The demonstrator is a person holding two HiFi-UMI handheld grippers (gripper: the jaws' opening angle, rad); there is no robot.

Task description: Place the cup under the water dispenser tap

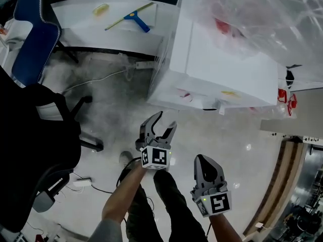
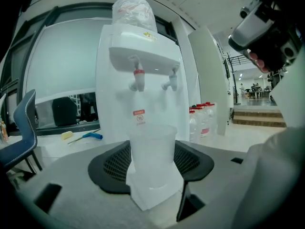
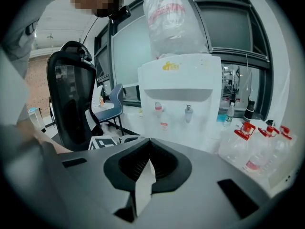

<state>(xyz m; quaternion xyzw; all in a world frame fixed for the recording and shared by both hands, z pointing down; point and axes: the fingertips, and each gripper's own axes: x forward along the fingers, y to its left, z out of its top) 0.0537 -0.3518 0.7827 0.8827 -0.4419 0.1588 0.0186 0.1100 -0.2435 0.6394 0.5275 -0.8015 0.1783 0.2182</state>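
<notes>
Left gripper view faces one white water dispenser (image 2: 143, 70) with one large bottle (image 2: 134, 11) upended on top and two taps under its front overhang: a red-handled tap (image 2: 138, 78) and a pale tap (image 2: 170, 82) just beside it. One translucent cup (image 2: 152, 151) stands upright in the left gripper (image 1: 166, 121), whose jaws are clamped against its sides. The cup is held out in front of the dispenser, apart from it and below the height of the taps, roughly in line with the red-handled one.

The right gripper (image 1: 203, 161) is clenched with nothing in it, its jaws pressed together. In the head view it sits farther back from the dispenser than the left gripper does.

Seen facing the dispenser, at least three clear bottles with red caps (image 3: 259, 144) stand close against its right side. On its left are two chairs: one blue chair (image 1: 34, 39) near a low white ledge (image 1: 86, 32), and one black mesh chair (image 1: 35, 150) nearer the person. On the ledge lie one blue-and-yellow squeegee (image 1: 130, 18) and one yellow sponge (image 1: 100, 9).

Bare floor (image 1: 242, 145) lies open between the dispenser's front edge and both grippers. One white cable (image 1: 96, 79) runs across the floor to the dispenser's left, outside that gap.
</notes>
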